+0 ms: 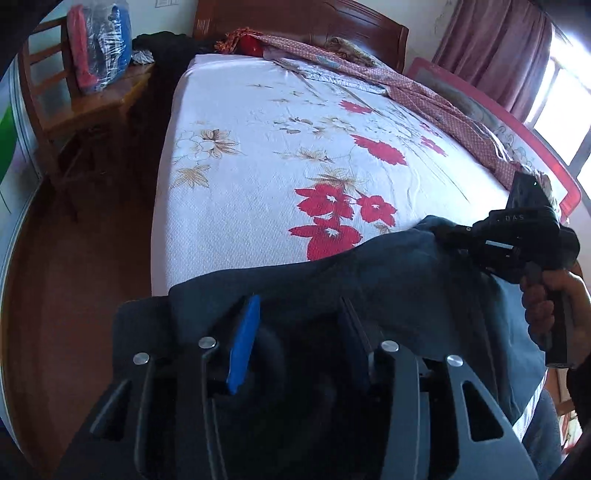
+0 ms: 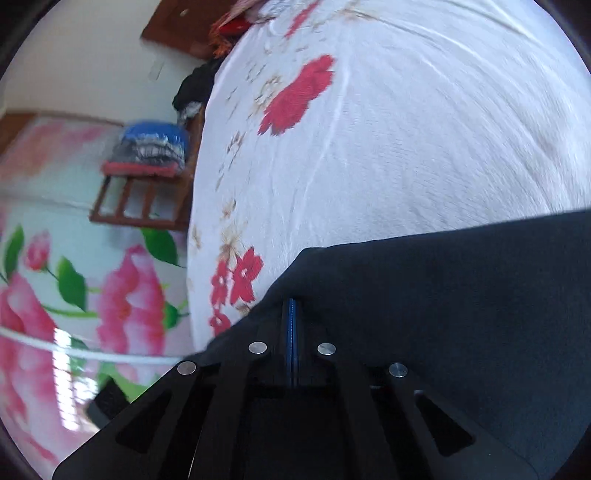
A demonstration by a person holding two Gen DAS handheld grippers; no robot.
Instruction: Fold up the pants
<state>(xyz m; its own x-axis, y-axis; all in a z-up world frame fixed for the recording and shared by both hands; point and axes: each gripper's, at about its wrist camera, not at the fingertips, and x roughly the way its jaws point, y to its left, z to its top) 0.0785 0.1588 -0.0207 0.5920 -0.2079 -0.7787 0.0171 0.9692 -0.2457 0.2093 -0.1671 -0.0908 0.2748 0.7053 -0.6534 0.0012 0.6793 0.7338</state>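
**Pants Gripped at Near Edge of Bed**

Across the near end of the bed (image 1: 236, 206), the dark navy pants (image 1: 369, 280) are stretched between both hand-held grippers, partly draped over the white bedsheet (image 2: 424, 155) printed with red flowers.

1. Left gripper (image 1: 295, 332): fingers stand partly apart, with a thick bunch of pants fabric lying between them. One blue pad (image 1: 243, 343) is exposed; the opposite finger is covered by cloth. Whether the pads press on the fabric cannot be told from the left wrist view.

2. Right gripper (image 2: 291, 317): fingers are pressed together, blue pads meeting, and they pinch a corner edge of the pants. In the left wrist view, this gripper (image 1: 458, 236) sits at the right, held by a hand (image 1: 550, 306) on its grip.

3. Surroundings: a wooden headboard (image 1: 295, 22) stands at the far end. A patterned reddish blanket (image 1: 424, 96) lies along the right side of the mattress. A wooden chair (image 1: 74, 110) beside the bed carries a plastic-wrapped bundle (image 1: 99, 48). Mauve curtains (image 1: 495, 48) hang by the window.
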